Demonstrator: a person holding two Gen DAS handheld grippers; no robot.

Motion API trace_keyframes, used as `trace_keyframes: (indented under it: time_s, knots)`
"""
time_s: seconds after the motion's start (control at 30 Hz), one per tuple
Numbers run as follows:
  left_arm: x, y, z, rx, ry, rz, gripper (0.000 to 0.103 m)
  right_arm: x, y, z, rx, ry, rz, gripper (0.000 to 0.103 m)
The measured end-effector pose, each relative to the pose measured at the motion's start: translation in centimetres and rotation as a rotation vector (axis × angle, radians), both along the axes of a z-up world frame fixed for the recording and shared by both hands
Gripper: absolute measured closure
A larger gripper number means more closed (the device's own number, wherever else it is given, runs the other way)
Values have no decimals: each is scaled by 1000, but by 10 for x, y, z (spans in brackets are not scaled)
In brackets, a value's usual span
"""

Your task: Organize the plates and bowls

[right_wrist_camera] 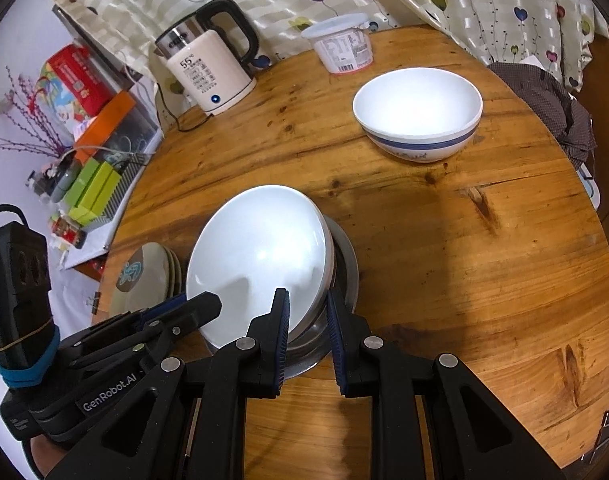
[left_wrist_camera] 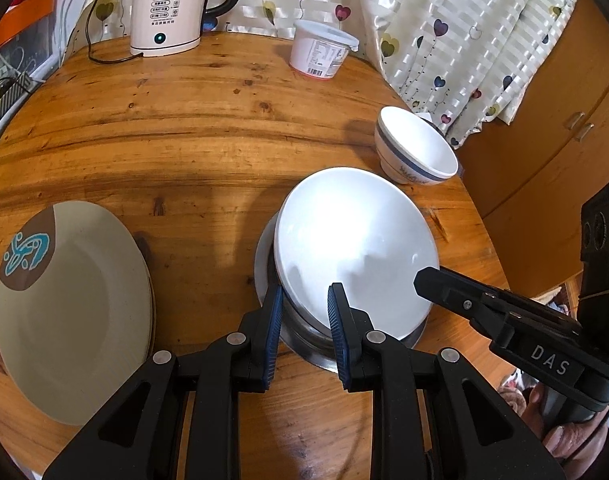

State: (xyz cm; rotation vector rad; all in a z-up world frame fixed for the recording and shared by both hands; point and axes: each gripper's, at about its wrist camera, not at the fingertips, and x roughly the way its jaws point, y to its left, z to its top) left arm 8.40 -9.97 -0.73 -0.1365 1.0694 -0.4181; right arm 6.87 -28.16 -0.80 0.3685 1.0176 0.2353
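Left gripper (left_wrist_camera: 304,308), blue ribbed pads, jaws set narrow astride the near rim of the white plate (left_wrist_camera: 352,248); my right gripper (right_wrist_camera: 307,312) straddles the same rim from the other side, equally narrow, and I cannot tell whether either truly pinches. Plate: glossy ceramic, round, tilted, its low edge resting in a steel bowl (left_wrist_camera: 304,340) directly ahead of both tools, so I judge the next move a shared one. Left of it, a stack of beige plates (left_wrist_camera: 72,308), matte, with a brown-and-teal motif. Farther right, a blue-banded bowl (right_wrist_camera: 418,114), upright, well apart. Beyond, on the wooden table (left_wrist_camera: 184,128): plastic tub (left_wrist_camera: 320,48), kettle (left_wrist_camera: 166,8).
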Motion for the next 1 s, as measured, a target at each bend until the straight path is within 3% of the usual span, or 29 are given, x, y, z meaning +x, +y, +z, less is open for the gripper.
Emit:
trace_keyframes:
  time_s: [0.53,0.87,0.93,1.0]
  knots:
    - [-4,-1,3,0,-15,-7,77,-1,3,3,-43,-18,7,81]
    - [-8,6,16,-17,-68,4,76,-5,-1,11,-47,-49,6,81]
    - [-8,8,20,-21,-81,6,76,-6,-2,13,-47,-57,5,79]
    - [-8,9,23,-25,-97,5,76,-8,-3,17,-46,-70,6,71]
